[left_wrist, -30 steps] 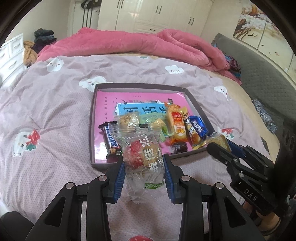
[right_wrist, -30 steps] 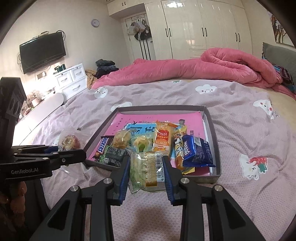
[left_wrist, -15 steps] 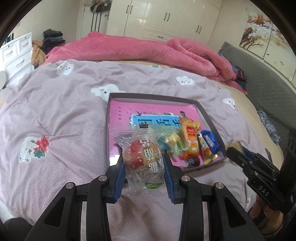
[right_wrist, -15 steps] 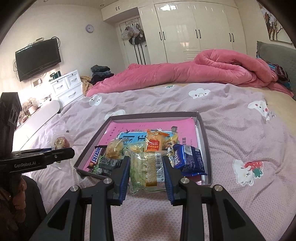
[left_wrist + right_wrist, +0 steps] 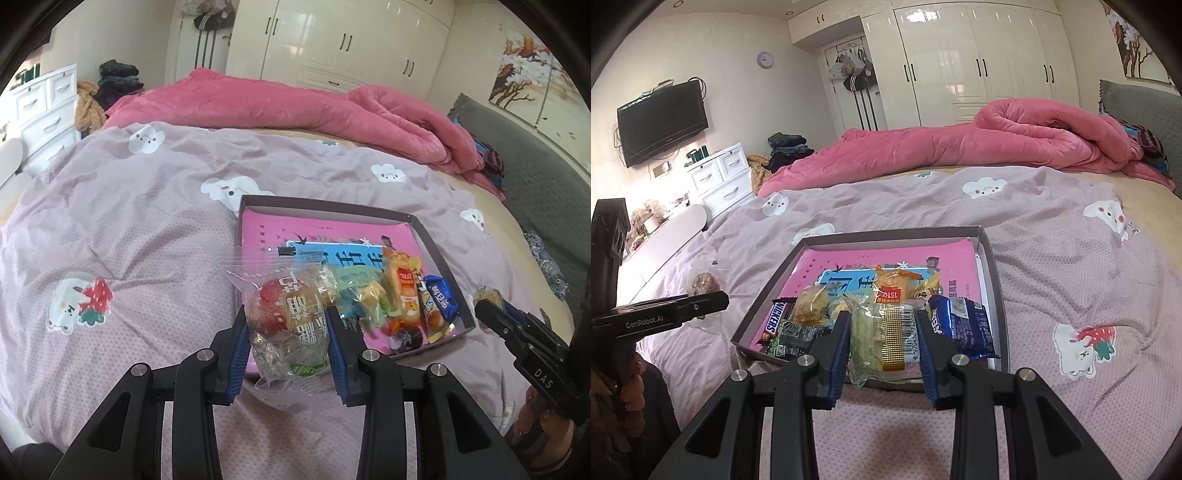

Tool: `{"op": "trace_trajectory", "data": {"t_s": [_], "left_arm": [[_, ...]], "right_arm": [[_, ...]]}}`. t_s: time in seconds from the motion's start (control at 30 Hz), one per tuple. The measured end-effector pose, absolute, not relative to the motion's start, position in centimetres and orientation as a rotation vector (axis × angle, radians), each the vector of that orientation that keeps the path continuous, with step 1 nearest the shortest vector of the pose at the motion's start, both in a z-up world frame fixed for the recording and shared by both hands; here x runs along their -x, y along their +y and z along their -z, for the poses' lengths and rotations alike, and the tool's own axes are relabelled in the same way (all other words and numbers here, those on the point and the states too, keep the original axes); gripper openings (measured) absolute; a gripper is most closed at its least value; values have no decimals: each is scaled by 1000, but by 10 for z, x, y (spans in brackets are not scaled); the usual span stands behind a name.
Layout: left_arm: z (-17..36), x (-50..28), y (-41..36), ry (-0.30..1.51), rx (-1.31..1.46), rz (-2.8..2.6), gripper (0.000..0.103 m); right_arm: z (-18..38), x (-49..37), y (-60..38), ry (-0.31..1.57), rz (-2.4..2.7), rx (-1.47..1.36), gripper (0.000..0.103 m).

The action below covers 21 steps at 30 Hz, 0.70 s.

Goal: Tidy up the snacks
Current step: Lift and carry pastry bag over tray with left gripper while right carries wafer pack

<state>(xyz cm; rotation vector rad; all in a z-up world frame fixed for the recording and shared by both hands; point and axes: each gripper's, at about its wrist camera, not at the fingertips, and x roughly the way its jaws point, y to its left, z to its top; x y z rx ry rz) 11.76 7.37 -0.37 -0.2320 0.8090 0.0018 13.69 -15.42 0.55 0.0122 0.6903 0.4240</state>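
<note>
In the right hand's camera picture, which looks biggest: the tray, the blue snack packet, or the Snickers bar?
1. Tray, clearly biggest.
2. Blue snack packet.
3. Snickers bar, though it is partly hidden, so the last two are unsure.

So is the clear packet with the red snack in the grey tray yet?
Not yet: the clear packet with the red snack is clamped in the left gripper, above the grey tray edge.

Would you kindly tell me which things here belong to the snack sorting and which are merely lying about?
Part of the job:
- clear red-sweet packet in the left gripper
- yellow-green packet in the right gripper
- shallow box holding snacks
- Snickers bar
- blue packet

Lying about:
- pink quilt
- television
- white drawers
</note>
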Motion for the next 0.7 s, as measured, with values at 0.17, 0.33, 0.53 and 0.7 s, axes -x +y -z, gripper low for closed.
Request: {"op": "trace_trajectory", "data": {"t_s": [0.17,0.33,0.53,0.7], "left_arm": [[7,-120,74,806,228,-5,39],[13,-125,71,814,223,-2,39],[16,-129,67,820,215,2,39],[19,-132,65,826,218,8,39]], "right_arm": [[-5,-140,-153,695,-427,-10,34],[-3,-142,-151,700,-427,-5,34],[1,-146,-149,711,-430,-11,34],[4,-148,-145,715,-437,1,34]]}}
